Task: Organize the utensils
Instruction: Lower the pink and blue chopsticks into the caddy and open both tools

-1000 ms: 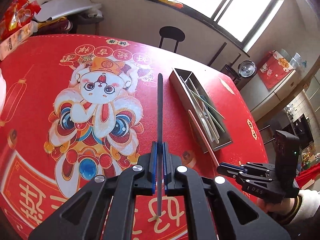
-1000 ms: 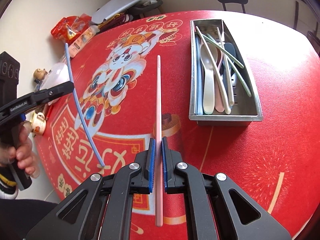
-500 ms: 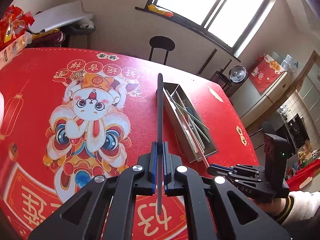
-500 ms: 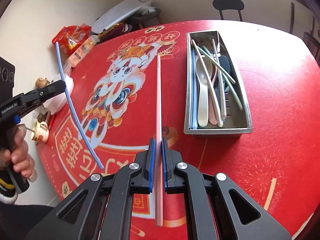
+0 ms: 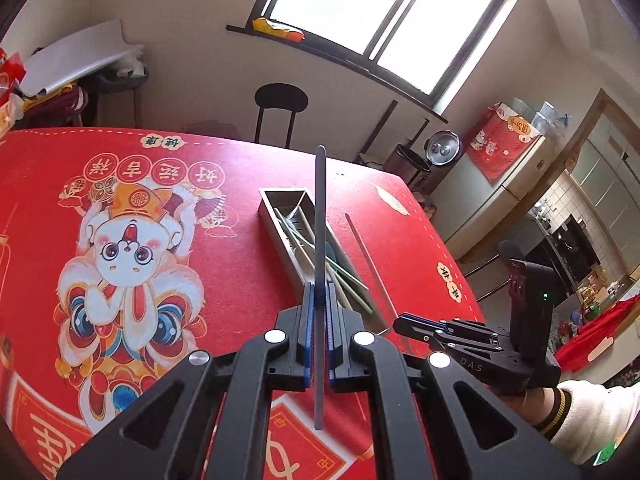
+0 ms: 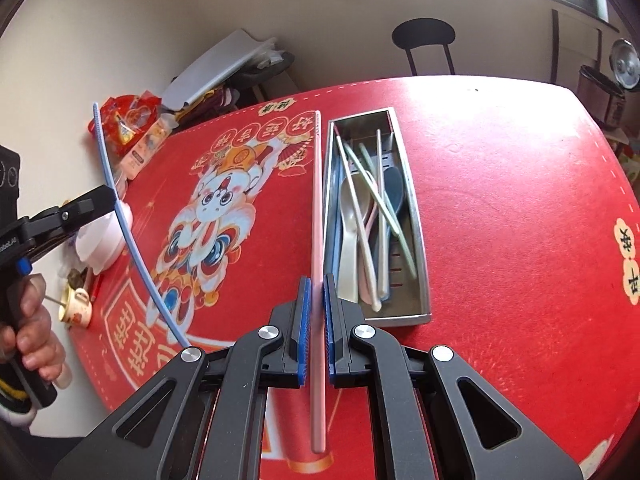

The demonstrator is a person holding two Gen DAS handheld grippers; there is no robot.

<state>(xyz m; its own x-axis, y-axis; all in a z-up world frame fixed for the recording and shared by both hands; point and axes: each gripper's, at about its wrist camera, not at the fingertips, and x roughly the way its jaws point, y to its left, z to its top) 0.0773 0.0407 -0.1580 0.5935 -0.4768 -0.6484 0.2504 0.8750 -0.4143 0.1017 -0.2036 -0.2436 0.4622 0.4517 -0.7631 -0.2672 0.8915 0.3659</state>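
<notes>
Gripping a slim blue chopstick (image 6: 120,220) partway along its length, the left gripper (image 5: 318,336) has its jaws pinched tight on it, lifted clear of the red printed tablecloth (image 6: 500,200). Beside it, the right gripper (image 6: 316,320) clamps a pale pink chopstick (image 6: 317,208) the same way, tip forward, likely lined up for the steel tray (image 6: 420,240). That narrow, shiny, straight-walled tray lies just right of the pink stick, holding smooth plastic spoons (image 6: 348,216) and crossed pastel chopsticks (image 6: 380,200).
</notes>
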